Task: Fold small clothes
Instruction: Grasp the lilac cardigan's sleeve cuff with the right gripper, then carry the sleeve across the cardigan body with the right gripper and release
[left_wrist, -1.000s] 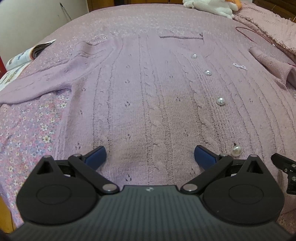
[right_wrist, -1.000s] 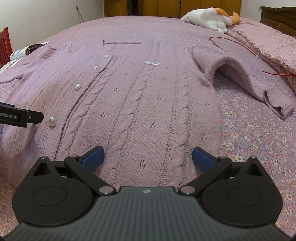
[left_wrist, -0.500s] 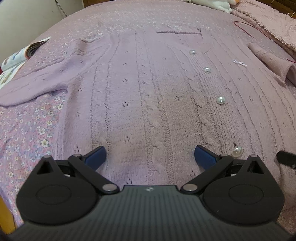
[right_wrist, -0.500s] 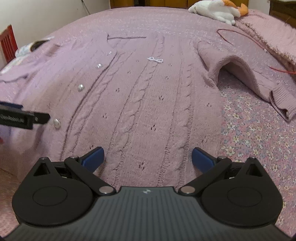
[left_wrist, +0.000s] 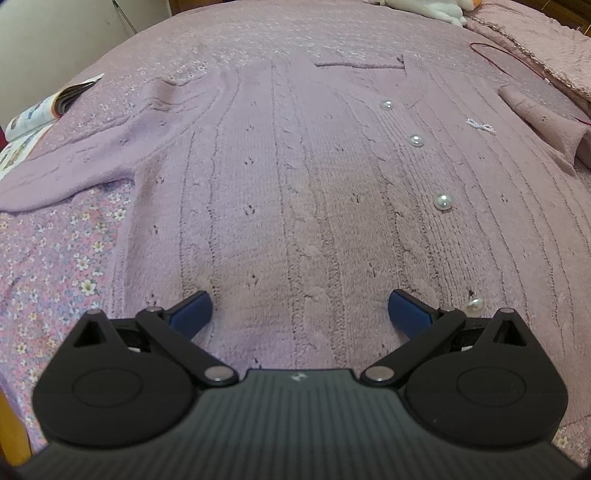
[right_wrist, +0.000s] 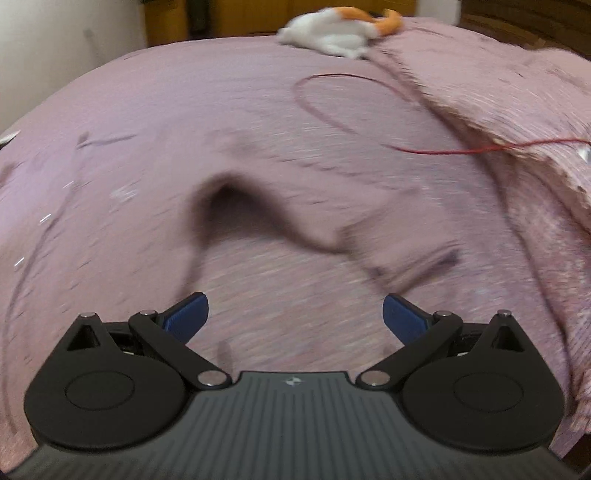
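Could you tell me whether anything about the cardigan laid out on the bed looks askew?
Mostly flat, but the cardigan's right sleeve humps off the bedspread in a loose arch with a dark hollow beneath, unlike the left sleeve, which lies flat.

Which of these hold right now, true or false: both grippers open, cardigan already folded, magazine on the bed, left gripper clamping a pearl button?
1. Both the left gripper and the right gripper are open. True.
2. The cardigan is already folded. False: it lies spread flat, buttoned, on the bedspread.
3. A magazine lies on the bed beyond the left sleeve. True.
4. The left gripper clamps a pearl button. False: the button lies outside its right finger, ungripped.
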